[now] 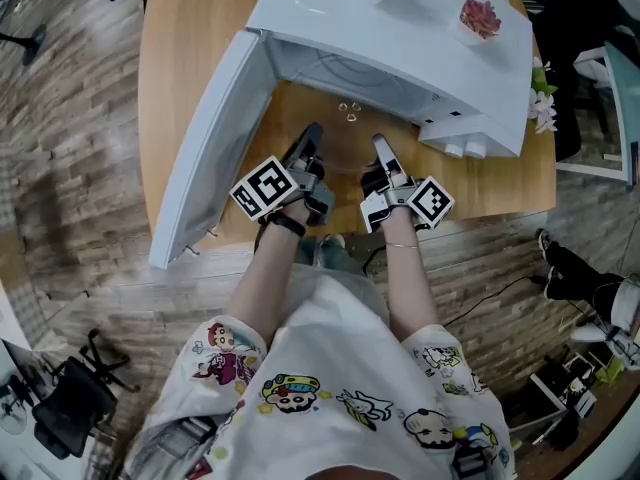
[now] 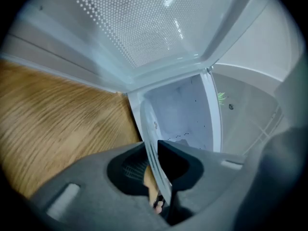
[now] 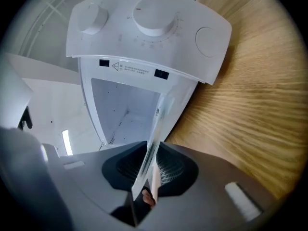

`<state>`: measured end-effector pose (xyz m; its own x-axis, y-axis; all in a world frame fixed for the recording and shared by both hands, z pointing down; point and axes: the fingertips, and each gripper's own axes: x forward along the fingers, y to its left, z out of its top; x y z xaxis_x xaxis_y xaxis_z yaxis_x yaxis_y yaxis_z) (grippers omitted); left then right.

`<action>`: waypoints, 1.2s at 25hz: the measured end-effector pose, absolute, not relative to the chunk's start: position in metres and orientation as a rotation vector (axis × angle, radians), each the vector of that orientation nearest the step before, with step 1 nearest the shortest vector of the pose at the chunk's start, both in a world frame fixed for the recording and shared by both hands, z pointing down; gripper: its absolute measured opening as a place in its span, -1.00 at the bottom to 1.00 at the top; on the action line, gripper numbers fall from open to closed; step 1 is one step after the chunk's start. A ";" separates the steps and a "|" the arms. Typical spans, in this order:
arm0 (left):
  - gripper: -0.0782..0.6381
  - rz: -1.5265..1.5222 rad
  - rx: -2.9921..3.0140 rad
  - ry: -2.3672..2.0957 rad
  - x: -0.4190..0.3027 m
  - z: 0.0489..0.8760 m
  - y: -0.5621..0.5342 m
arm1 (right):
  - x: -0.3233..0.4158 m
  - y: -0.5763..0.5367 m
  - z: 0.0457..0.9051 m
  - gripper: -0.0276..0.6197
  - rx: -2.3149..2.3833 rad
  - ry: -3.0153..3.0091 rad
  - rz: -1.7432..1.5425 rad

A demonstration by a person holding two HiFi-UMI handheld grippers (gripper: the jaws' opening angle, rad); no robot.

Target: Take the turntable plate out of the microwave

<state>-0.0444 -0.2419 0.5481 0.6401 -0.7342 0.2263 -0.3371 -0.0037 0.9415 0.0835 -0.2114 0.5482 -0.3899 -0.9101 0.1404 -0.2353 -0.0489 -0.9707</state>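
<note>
1. The wooden table [image 1: 180, 38] has plenty of bare wood in front of the microwave [image 1: 400, 28], so that's where I'd land.
2. The door [image 1: 205, 148] is swung wide on my left. I'd pull straight back and not drift into it.
3. The turntable plate [image 1: 348, 133] hangs just outside the cavity mouth, mostly out I reckon.
4. My left gripper [image 1: 312, 135] and right gripper [image 1: 380, 148] each pinch its near rim. Glass is slippery, so same height, same speed, no twisting.
</note>
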 end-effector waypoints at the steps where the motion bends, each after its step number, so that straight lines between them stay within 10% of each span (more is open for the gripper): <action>1: -0.63 -0.397 1.601 -0.909 -0.045 0.547 -0.237 | 0.083 -0.208 0.547 -0.69 -1.218 1.650 -1.482; 30: -0.64 -0.494 1.667 -0.870 -0.059 0.467 -0.035 | 0.065 -0.021 0.464 -0.65 -1.083 1.912 -1.443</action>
